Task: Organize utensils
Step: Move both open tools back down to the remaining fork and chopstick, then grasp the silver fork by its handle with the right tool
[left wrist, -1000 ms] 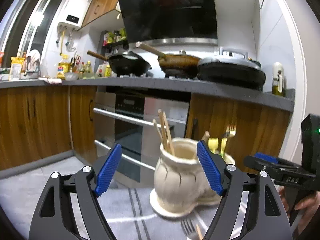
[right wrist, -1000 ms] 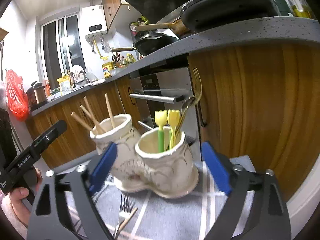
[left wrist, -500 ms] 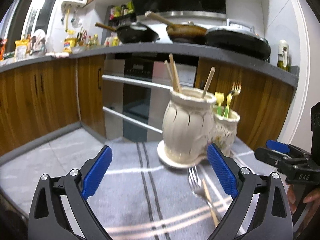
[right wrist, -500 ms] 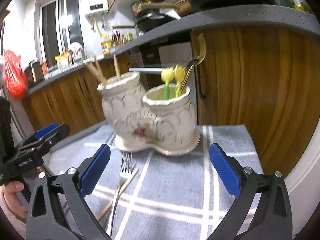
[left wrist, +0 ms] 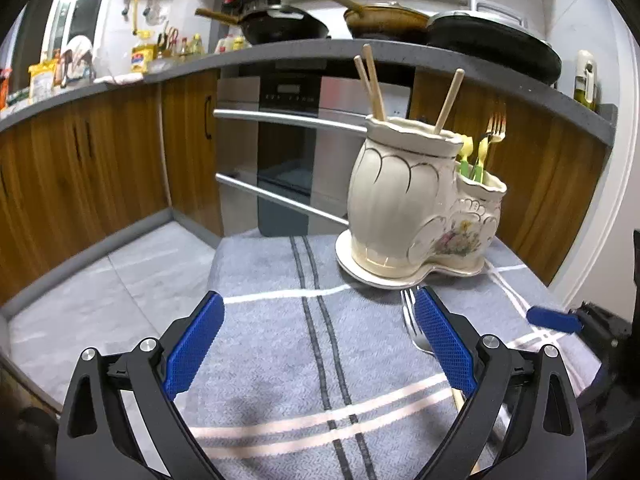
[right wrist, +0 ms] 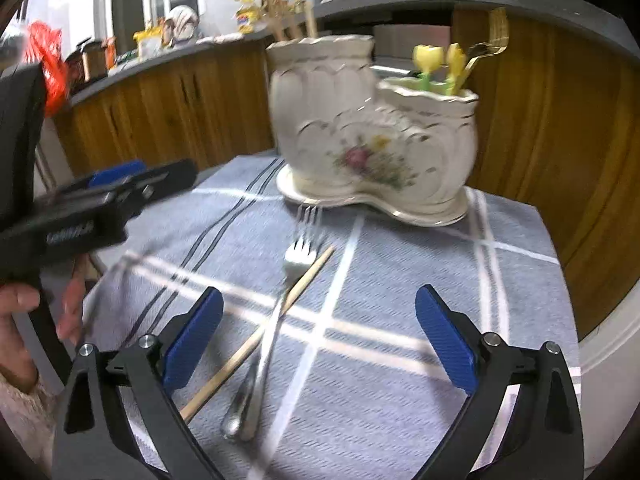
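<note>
A cream ceramic double-pot holder (left wrist: 416, 204) (right wrist: 368, 132) stands on a grey striped cloth (left wrist: 304, 344). Its tall pot holds wooden chopsticks (left wrist: 374, 84); its low pot holds yellow-topped utensils and a gold fork (left wrist: 494, 128). A silver fork (right wrist: 272, 328) and one wooden chopstick (right wrist: 264, 332) lie crossed on the cloth in front of the holder. My right gripper (right wrist: 320, 344) is open and empty, just above them. My left gripper (left wrist: 320, 344) is open and empty over the cloth; the fork (left wrist: 412, 328) lies by its right finger.
Wooden cabinets (left wrist: 100, 160) and an oven (left wrist: 296, 148) stand behind, under a dark counter with pans (left wrist: 280, 28). The cloth's edges drop off at the left and at the far right (right wrist: 560, 280). The left gripper shows at the left of the right wrist view (right wrist: 100, 200).
Both grippers have pulled back from the holder and tilted down toward the cloth. The fork and chopstick on the cloth have come into fuller view. Both grippers stay open.
</note>
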